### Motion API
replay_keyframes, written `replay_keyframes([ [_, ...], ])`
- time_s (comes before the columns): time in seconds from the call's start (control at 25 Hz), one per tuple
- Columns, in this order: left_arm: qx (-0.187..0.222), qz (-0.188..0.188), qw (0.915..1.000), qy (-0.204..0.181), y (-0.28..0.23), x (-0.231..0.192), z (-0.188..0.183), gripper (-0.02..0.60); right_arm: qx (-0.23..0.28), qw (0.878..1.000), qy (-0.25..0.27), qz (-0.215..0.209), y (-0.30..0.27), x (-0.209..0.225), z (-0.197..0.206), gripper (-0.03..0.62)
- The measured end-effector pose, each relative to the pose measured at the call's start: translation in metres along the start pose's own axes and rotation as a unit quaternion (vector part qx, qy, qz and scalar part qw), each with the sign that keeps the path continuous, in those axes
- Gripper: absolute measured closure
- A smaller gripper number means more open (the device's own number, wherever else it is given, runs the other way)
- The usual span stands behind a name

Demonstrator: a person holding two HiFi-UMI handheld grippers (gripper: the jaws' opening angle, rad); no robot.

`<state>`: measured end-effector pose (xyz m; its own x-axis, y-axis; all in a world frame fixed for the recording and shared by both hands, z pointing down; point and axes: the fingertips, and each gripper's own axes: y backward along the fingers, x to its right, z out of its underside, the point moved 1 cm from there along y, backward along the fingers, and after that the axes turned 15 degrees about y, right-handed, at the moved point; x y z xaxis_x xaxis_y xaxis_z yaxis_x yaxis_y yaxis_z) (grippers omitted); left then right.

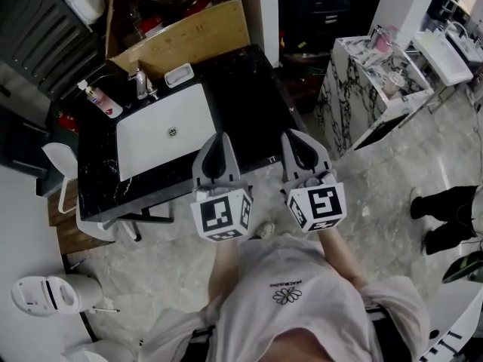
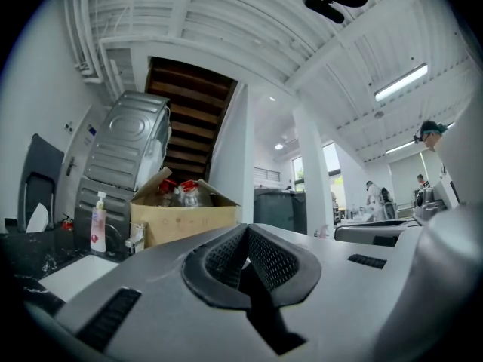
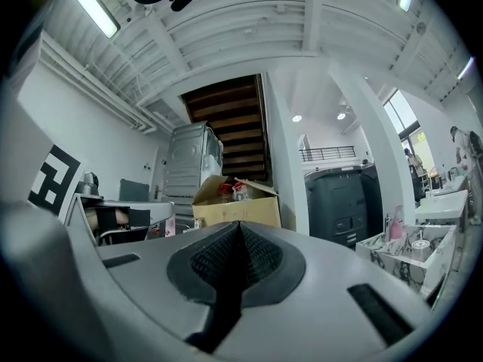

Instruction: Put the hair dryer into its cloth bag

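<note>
The left hand-held gripper and right hand-held gripper are closed and empty by the near edge of the tabletop. Neither hair dryer nor cloth bag shows. The dryer is likely stiff and smooth, best gripped by its handle.

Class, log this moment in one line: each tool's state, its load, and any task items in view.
left tool: shut, empty | right tool: shut, empty | hair dryer, bag: not in view | ahead: black counter

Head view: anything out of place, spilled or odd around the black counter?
Nothing spilled or askew. The black counter shows a white sink, soap bottle and small dish; oddly, no hair dryer or cloth bag shows in any view.
</note>
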<state>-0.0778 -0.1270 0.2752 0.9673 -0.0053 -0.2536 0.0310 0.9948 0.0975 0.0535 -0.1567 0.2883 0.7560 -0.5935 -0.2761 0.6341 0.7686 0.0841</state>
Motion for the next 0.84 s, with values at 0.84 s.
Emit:
replay_keyframes([
  [0.84,-0.005,0.008,0.9992,0.04,0.007,-0.0012,-0.0032,0.565,0.0,1.0,-0.005,-0.011,-0.0002,-0.0004,0.0025,0.582],
])
